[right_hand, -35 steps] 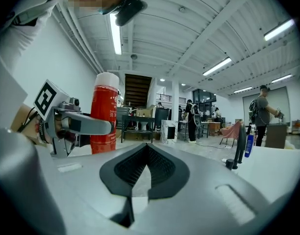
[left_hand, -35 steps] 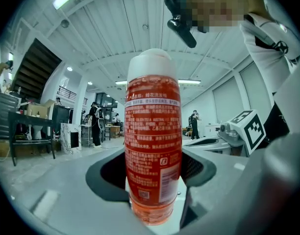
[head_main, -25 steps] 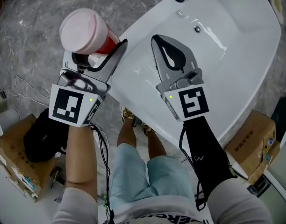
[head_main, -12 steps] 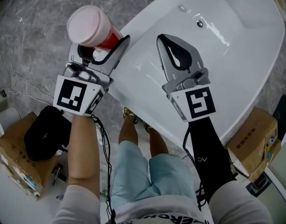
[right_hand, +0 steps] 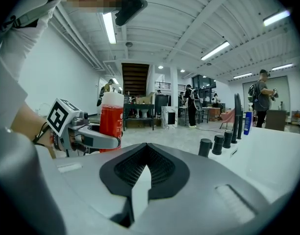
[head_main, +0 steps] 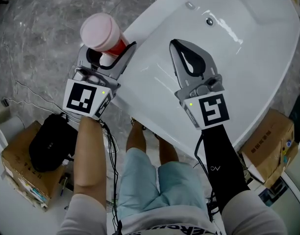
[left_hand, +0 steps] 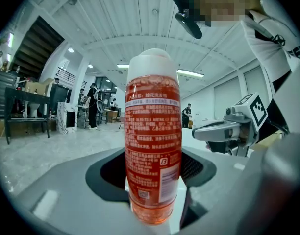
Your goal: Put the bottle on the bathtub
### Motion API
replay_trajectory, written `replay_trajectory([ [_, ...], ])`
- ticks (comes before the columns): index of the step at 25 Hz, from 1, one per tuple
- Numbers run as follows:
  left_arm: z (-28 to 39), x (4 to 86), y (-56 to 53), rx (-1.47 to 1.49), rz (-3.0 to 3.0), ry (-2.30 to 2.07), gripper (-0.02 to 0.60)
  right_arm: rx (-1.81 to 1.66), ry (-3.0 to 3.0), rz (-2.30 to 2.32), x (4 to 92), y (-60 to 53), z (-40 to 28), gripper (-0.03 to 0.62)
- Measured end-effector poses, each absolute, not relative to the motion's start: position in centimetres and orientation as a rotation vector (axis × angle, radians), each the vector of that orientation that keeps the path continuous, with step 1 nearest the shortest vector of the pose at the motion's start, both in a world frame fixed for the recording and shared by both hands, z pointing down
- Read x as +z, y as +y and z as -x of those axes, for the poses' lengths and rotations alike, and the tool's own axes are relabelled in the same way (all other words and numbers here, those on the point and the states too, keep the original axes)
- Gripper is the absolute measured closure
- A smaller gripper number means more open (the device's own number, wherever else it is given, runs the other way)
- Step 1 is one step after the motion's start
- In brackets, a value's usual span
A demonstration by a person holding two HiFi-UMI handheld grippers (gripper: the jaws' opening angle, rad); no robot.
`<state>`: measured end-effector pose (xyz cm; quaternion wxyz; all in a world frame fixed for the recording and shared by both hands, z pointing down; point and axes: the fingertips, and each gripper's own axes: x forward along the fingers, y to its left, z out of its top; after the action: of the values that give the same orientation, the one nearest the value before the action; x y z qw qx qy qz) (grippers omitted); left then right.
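Currently the left gripper (head_main: 110,57) is clamped on the bottle (head_main: 103,32), which is upright just beside the outer left edge of the bathtub (head_main: 248,53). Contact with the rim cannot be determined. The right gripper (head_main: 175,44) has its jaws closed with nothing between them and is over the open white basin. Basin surface is bare up to the tap fittings (right_hand: 216,143) and drain (head_main: 209,21). On the floor, one cardboard box (head_main: 17,163) carries a black bag (head_main: 49,143), and a second box (head_main: 270,141) stands beside the tub's right edge.
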<state>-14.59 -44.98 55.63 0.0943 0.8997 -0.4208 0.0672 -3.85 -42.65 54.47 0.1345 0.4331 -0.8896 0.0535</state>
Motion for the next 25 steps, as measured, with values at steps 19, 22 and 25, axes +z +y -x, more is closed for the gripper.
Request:
replay_trajectory([
  [19,13.9,59.2,-44.6,0.134,-2.624,-1.284,0.167,0.3,-2.573,-1.258,57.3,-41.1,2.8,0.563],
  [22,13.9,60.6,-44.2,0.187,-2.613,-1.299,0.163,0.316,-2.578,-1.258,57.3,-40.9,3.2,0.563],
  [25,14.1,61.0,-44.4,0.203,-2.616,-1.313,0.167,0.32,-2.585,-1.256,57.3,-40.9,3.4,0.563],
])
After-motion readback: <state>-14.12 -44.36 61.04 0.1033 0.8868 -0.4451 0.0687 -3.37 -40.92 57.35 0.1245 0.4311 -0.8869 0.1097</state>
